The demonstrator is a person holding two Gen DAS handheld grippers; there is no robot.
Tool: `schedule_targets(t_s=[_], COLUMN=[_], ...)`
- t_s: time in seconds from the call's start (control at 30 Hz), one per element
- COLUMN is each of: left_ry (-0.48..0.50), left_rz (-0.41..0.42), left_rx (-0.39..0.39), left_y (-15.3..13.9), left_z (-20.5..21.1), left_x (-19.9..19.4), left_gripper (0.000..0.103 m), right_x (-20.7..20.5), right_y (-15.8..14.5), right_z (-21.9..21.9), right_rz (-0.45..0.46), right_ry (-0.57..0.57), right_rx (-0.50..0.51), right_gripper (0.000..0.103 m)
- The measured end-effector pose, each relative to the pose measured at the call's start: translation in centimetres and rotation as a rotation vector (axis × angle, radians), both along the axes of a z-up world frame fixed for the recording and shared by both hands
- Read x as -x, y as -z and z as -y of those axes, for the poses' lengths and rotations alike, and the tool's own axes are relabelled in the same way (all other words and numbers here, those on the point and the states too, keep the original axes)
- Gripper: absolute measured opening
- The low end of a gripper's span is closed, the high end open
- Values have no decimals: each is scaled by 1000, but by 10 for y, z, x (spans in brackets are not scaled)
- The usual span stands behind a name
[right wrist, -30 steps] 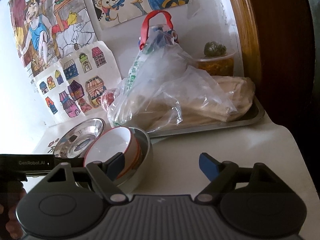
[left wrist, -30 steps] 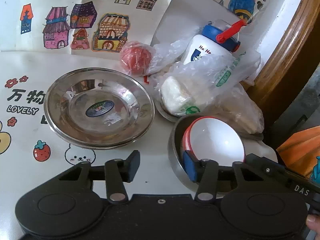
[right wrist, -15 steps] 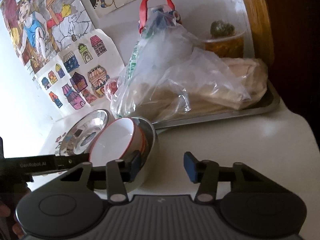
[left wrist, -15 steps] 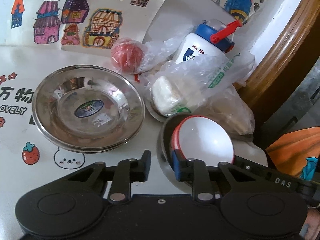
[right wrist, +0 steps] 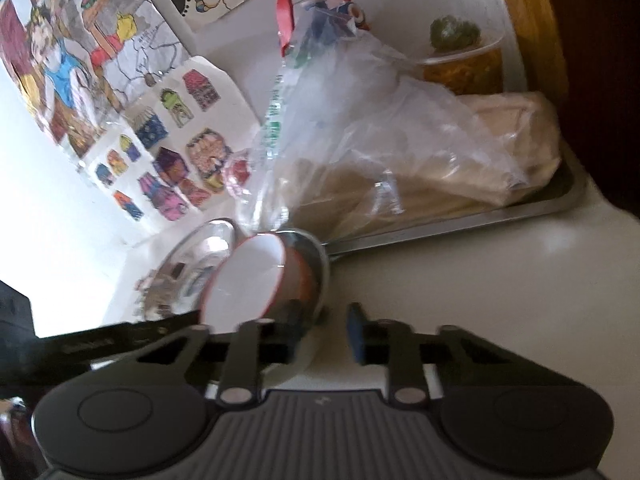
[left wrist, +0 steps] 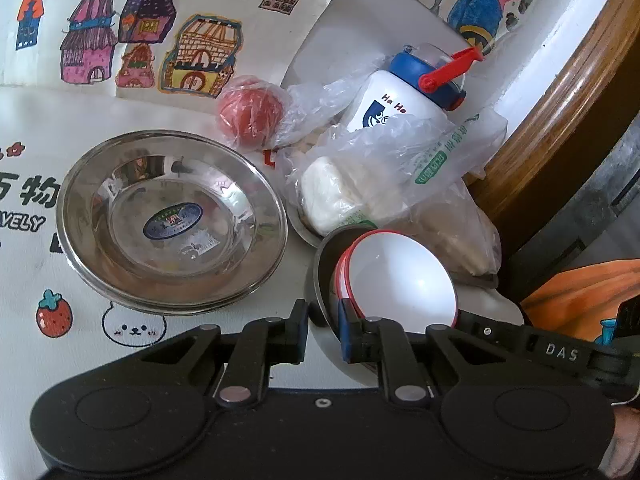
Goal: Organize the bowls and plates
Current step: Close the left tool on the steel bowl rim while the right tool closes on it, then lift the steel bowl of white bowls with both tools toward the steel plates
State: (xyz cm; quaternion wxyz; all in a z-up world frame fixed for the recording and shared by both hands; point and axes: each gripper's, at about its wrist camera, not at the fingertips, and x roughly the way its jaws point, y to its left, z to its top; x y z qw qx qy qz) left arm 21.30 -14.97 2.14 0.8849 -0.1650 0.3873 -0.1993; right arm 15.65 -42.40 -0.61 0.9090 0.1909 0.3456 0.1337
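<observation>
Since a second ago both tongs have narrowed onto the steel bowl (left wrist: pixel 320 276). Left gripper (left wrist: pixel 323 330) and right gripper (right wrist: pixel 324 332) are closing, each straddling its rim. White red-rimmed bowls (left wrist: pixel 400 280) nest inside; steel plates (left wrist: pixel 172 220) sit leftward, stacked.

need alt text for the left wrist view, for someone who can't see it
The left gripper is closing its jaws on the near rim of a steel bowl holding stacked red-rimmed white bowls. To its left, shallow steel plates lie on a cartoon-printed tablecloth. Behind are a bagged tomato, bagged buns and a white bottle.
</observation>
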Motion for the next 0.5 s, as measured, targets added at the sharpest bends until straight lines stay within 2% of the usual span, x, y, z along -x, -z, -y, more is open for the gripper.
schedule_targets(t_s=[0.33, 0.5], left_ry=[3, -6], left_rz=[-7, -9], left_rx=[-4, -6], left_y=[0, 1], left_z=[-1, 0], left_x=[-3, -3], left_gripper=[17, 17], right_x=[-12, -15], right_y=[-3, -3], right_z=[-6, -9], right_rz=[-34, -55], right_ry=[16, 23], right_rx=[23, 23], right_gripper=[22, 18])
